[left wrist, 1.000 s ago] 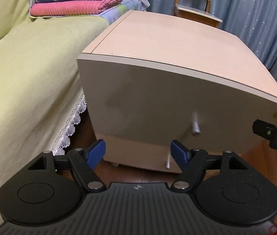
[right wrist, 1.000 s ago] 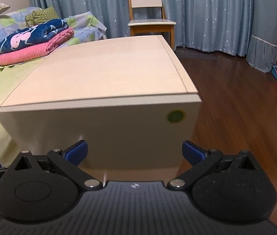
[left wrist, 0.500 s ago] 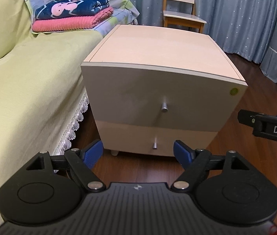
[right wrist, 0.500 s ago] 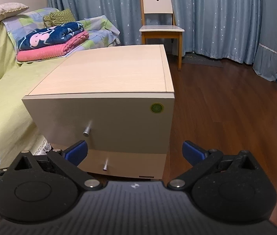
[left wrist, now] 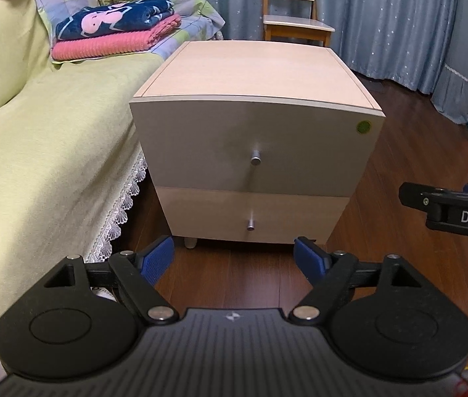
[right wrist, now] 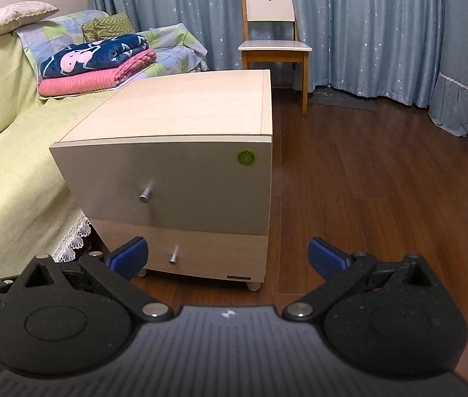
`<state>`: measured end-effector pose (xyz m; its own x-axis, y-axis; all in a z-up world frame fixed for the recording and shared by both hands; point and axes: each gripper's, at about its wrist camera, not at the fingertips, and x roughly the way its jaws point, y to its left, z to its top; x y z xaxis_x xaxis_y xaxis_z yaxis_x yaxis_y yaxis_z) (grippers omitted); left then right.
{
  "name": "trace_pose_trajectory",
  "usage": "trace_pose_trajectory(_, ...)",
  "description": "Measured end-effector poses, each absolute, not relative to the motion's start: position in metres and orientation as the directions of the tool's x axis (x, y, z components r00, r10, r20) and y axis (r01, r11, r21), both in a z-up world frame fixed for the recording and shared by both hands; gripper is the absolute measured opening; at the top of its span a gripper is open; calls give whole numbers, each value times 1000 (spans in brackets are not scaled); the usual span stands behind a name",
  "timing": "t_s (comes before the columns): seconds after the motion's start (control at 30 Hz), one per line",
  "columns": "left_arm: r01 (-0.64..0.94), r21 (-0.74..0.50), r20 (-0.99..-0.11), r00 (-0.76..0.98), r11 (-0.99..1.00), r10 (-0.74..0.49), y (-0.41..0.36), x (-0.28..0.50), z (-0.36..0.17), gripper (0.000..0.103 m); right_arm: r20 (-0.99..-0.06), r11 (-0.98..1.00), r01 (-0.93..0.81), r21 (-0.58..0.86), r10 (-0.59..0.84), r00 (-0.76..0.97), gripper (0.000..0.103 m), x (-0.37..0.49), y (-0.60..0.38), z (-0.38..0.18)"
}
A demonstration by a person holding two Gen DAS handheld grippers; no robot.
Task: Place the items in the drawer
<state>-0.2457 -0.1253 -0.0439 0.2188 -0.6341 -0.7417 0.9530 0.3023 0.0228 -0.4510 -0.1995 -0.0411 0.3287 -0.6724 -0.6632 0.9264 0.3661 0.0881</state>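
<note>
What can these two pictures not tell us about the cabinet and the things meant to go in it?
- Drawer contents: both views, top drawer and bottom drawer are closed.
- Items to place: none visible in either view.
- Green sticker text: too small.
- Right gripper: left view, cut off by the edge.

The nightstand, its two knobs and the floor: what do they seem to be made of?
Nightstand: probably laminated board, matte; pale printed-looking wood grain and a thin edge band.
Upper knob and lower knob: seemingly brushed metal; silvery grey, dull shine.
Floor: dark wood or wood-look planks, semi-gloss; plank seams and soft reflections.
</note>
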Motion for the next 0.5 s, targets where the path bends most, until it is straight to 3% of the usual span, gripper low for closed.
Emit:
trace_pose_trajectory(0.37,942,63,-739,265,328,-620,-116,-258,-39,84,-688,395,917,49,-652,318,102,-460,-189,-44)
trace_pose_trajectory(0.5,938,72,-728,282,340,-625,-111,-261,-36,95,-695,406,914,15,-653,302,102,-458,-185,-46)
